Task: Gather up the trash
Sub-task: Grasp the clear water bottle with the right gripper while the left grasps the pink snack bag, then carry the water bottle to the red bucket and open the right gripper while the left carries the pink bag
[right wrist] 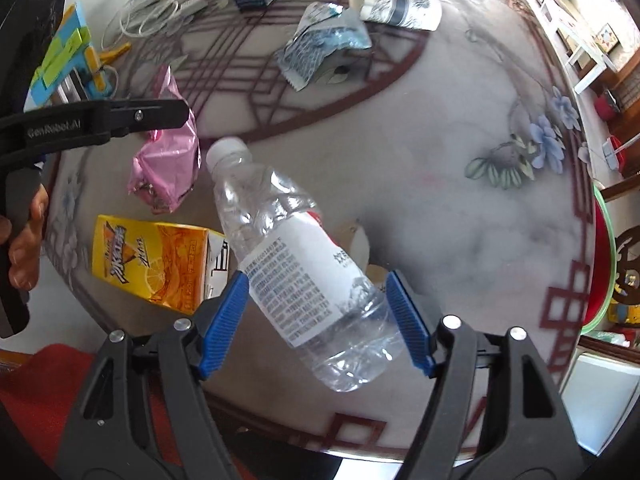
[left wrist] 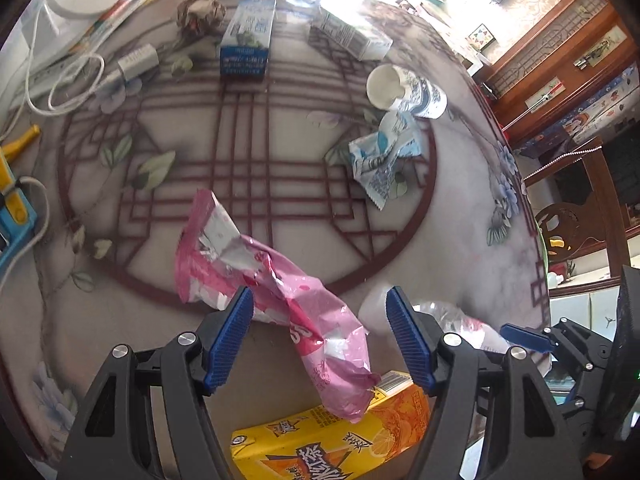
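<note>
Fingers (right wrist: 394,312) of the right gripper (right wrist: 316,316) straddle the clear bottle (right wrist: 296,264) lying on the tabletop (right wrist: 460,208), apart, seemingly not pressing; the left gripper (left wrist: 320,332) brackets the pink wrapper (left wrist: 280,292), also apart. Step: reaching for trash. Next, both must lower and close

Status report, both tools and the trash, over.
Left tool open over pink wrapper. Right tool open around clear bottle, not clamped. Yellow juice carton close beside both.
</note>
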`<state>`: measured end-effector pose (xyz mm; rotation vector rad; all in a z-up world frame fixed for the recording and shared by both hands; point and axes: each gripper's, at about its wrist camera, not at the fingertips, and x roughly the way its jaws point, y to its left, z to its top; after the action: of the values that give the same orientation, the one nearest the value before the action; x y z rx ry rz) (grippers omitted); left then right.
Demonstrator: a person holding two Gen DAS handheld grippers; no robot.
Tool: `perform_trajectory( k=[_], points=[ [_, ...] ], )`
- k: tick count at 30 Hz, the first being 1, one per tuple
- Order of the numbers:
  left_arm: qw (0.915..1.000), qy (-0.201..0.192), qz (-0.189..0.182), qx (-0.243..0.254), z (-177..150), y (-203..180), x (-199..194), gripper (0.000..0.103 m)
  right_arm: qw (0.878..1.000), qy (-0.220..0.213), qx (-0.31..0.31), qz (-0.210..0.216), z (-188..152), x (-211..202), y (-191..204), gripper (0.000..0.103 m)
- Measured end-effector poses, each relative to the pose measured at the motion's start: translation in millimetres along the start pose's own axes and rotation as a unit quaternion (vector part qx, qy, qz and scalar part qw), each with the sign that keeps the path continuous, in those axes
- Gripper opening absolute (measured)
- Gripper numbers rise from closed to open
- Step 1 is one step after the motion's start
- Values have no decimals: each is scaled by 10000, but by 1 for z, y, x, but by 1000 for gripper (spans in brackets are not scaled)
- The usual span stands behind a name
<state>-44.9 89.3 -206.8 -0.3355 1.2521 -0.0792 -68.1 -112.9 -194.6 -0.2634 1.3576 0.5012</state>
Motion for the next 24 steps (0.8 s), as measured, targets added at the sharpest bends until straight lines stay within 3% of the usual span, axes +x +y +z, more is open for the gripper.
perform_trajectory(
  k=[5,10,14,21,23,24],
  points=[
    [9996,250,-23,-148,-4,0,16,66,9999,1,-53,-99,0,4,6,66],
    [9996,245,128,45,-1,-6,30,65,9972,-223,644,-317,0,0,-17,64],
    [9988,149,241,400,10,-21,35,66,9948,-174,1003,-69,-2,0,-33,66],
    [9989,201,216,351,12,-22,35,65,9952,-3,977,-94,-1,11,-31,70],
    [9990,244,221,303,10,-19,38,63,9948,10,1020,-80,-2,16,-31,70],
    [9991,217,198,293,10,-19,37,54,9944,-45,1051,-44,-3,14,-32,67]
  ],
)
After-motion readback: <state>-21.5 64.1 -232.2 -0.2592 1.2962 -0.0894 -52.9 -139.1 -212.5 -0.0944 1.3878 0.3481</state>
